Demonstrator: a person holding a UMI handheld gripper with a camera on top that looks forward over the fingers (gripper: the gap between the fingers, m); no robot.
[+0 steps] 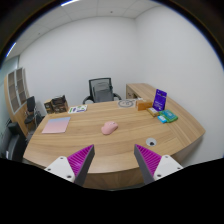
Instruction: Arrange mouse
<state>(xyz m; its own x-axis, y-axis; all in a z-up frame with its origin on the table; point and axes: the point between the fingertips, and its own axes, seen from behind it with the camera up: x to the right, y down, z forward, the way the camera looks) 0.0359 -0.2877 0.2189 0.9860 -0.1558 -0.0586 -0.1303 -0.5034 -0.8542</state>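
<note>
Bare tabletop (pixel 95 140) just beyond the open fingers (pixel 84 156), pink mouse (pixel 109 127) mid-table, clutter along far edge

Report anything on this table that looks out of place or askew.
Nothing stands out. The pink mouse lies alone mid-table, apart from the pink mat; boxes sit at the far end. The gripper hovers open and empty.

The tool (pixel 114 162) shows as two fingers. Each finger (pixel 72 164) is a pale, whitish wedge with flat outer faces and a blunt tip. Each inner face carries a magenta-purple pad (pixel 149 160), marked with fine ridges or a hatch pattern. The two fingers look alike, mirror images. Any screws or cables are too small to tell.
</note>
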